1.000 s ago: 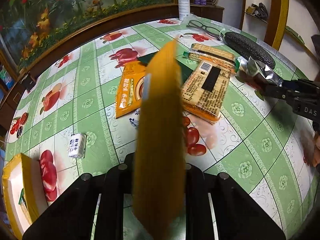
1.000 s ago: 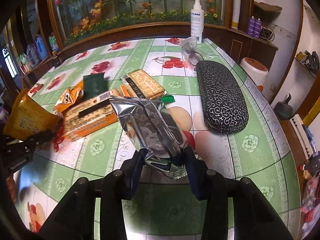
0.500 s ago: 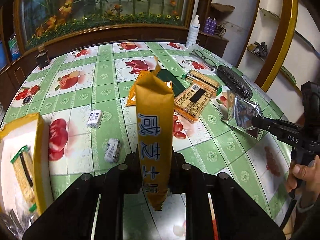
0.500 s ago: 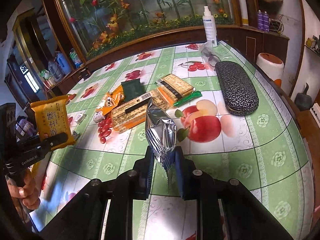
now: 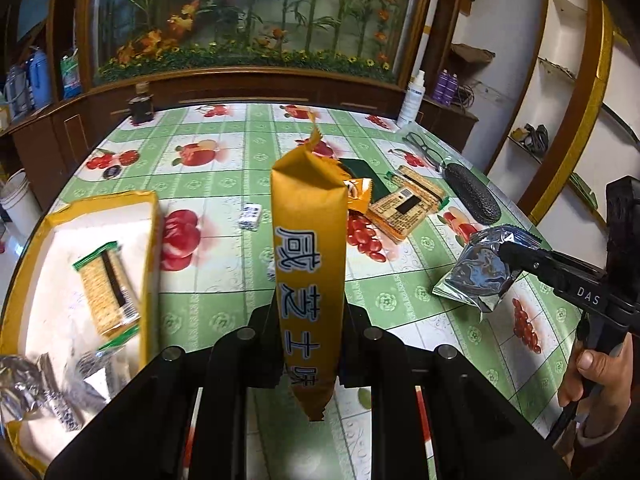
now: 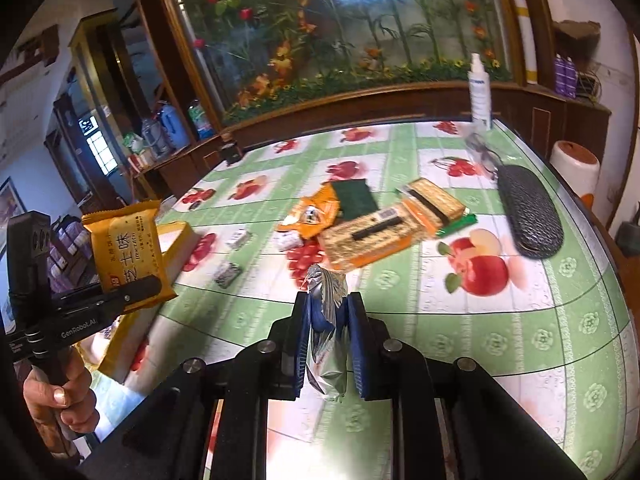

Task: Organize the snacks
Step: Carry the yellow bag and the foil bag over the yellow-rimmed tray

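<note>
My left gripper (image 5: 310, 334) is shut on a yellow snack packet (image 5: 308, 264) with blue-and-white characters, held upright above the table. The right wrist view shows the same left gripper (image 6: 134, 292) and its yellow packet (image 6: 128, 248) in the air at the left. My right gripper (image 6: 328, 320) is shut on a crumpled silver foil packet (image 6: 325, 308). In the left wrist view that right gripper (image 5: 506, 254) holds the silver packet (image 5: 476, 276) at the right. A yellow-rimmed box (image 5: 151, 240) lies at the left with a cracker packet (image 5: 110, 292) and foil packets inside.
Loose snacks lie mid-table: an orange packet (image 6: 316, 216), a dark green packet (image 6: 356, 198), cracker packs (image 6: 368, 238) and small wrapped candies (image 6: 228, 274). A black glasses case (image 6: 530, 212), glasses (image 6: 482, 152) and a spray bottle (image 6: 480, 92) stand at the far right. A hand (image 5: 600, 364) grips the right handle.
Both grippers have risen and drawn back from the snack pile, swinging left toward the box. The right jaws closed tight on the silver packet. The yellow packet rolled from edge-on to face-on.
</note>
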### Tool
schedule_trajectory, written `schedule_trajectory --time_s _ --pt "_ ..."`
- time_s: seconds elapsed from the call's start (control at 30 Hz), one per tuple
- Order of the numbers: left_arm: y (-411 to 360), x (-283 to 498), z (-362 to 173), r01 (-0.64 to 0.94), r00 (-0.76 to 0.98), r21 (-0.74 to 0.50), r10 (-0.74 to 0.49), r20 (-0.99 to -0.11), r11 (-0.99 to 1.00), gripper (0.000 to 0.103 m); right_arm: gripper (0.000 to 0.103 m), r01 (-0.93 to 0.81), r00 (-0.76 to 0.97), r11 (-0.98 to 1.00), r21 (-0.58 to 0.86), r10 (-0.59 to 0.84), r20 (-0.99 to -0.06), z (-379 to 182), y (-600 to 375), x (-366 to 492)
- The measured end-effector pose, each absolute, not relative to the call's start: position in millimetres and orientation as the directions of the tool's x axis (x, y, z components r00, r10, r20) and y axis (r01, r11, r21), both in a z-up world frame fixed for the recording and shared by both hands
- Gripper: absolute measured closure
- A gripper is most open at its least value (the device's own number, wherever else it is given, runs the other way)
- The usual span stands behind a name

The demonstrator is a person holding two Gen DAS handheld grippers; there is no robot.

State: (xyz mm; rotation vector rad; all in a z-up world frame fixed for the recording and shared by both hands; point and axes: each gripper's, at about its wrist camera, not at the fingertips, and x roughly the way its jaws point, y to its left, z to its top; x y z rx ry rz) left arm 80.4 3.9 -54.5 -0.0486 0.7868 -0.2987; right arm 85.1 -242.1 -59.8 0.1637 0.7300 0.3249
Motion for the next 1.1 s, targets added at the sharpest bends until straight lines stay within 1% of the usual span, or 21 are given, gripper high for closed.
schedule_trajectory --time_s 0.23,0.37,0.7,0.93,1.1 --pt "39.2 61.3 -48.1 0.173 0.702 -0.164 -0.238 -0.671 0.971 0.087 0.084 -0.324 0.685 0.910 0.260 0.415 -0.598 -46.9 -202.2 83.9" --pt "64.4 50.2 -44.0 0.103 0.729 -0.150 -0.177 -0.661 0.983 0.087 0.084 -0.378 0.672 0.888 0.263 0.458 -0.581 -40.2 -176.1 84.4" --pt "119.8 22.3 -34.6 -0.097 0.786 -0.086 0.023 -0.618 0.992 0.087 0.085 -0.494 0.622 0.825 0.275 0.556 -0.551 -28.9 -114.9 85.5" --pt "143.4 13.4 -35.3 -0.175 0.793 -0.067 0.100 -0.601 0.982 0.087 0.085 -0.576 0.577 0.774 0.263 0.612 -0.541 -22.3 -66.7 83.6" --pt "161.5 8.4 -41.0 -0.218 0.788 -0.077 0.129 -0.602 0.973 0.087 0.085 -0.621 0.542 0.737 0.268 0.650 -0.533 -17.4 -32.0 86.8"
